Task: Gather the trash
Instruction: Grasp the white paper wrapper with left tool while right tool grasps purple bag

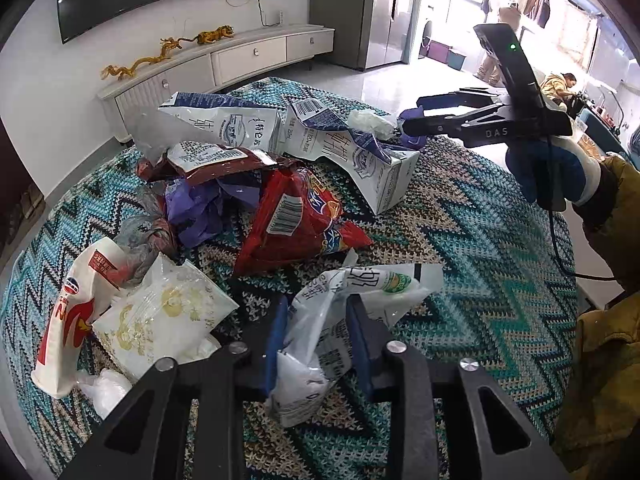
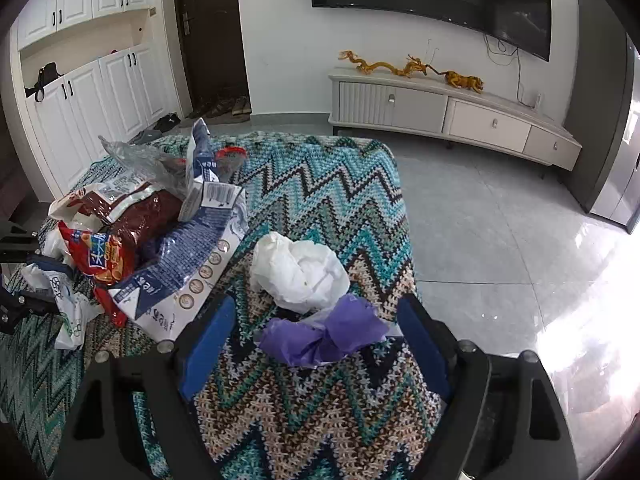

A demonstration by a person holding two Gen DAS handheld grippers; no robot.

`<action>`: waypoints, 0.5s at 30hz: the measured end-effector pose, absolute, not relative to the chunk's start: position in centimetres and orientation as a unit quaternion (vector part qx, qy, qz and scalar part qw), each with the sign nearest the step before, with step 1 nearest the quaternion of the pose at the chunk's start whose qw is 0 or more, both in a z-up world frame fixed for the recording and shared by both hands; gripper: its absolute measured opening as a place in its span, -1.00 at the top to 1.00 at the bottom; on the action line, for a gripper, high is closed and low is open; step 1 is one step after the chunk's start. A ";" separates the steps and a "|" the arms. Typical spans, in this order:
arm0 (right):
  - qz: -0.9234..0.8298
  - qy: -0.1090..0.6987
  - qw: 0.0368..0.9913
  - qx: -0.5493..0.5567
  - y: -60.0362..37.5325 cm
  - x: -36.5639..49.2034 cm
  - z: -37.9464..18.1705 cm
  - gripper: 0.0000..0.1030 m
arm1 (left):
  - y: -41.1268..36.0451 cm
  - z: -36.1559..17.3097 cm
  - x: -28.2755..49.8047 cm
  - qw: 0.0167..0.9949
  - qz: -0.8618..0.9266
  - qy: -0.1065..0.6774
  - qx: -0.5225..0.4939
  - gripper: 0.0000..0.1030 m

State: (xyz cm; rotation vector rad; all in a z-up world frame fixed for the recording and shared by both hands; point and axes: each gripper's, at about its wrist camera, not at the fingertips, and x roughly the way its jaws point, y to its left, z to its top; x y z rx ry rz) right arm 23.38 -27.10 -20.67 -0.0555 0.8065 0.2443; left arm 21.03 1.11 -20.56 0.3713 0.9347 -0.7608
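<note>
A heap of trash lies on a zigzag knitted cloth (image 1: 460, 240). My left gripper (image 1: 318, 344) is shut on a white plastic wrapper (image 1: 320, 340) with green print. Beyond it lie a red snack bag (image 1: 296, 216), a crushed blue-white milk carton (image 1: 360, 156) and purple plastic (image 1: 200, 208). My right gripper (image 2: 316, 344) is open, its blue pads on either side of a crumpled purple wrapper (image 2: 320, 338). A white tissue wad (image 2: 298, 272) lies just beyond it. The right gripper also shows in the left wrist view (image 1: 412, 114), at the cloth's far edge.
A white bag with red print (image 1: 68, 320) and a clear yellow-patterned wrapper (image 1: 160, 312) lie at the left. Another milk carton (image 2: 188, 268) and a dark red bag (image 2: 136, 208) lie left of the right gripper. A TV cabinet (image 2: 452, 108) stands beyond on the tiled floor.
</note>
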 end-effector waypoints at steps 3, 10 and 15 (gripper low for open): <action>0.114 0.403 0.908 -0.020 -27.4 23.6 -21.7 -0.50 | 1.1 -20.5 20.6 0.812 -0.348 0.435 0.174 0.55; 0.124 0.413 0.902 -0.015 -27.4 23.3 -22.6 0.04 | 1.6 -19.7 18.5 0.827 -0.336 0.427 0.143 0.63; 0.130 0.411 0.902 -0.019 -27.2 21.7 -22.2 0.20 | 2.3 -18.9 17.0 0.841 -0.325 0.416 0.114 0.65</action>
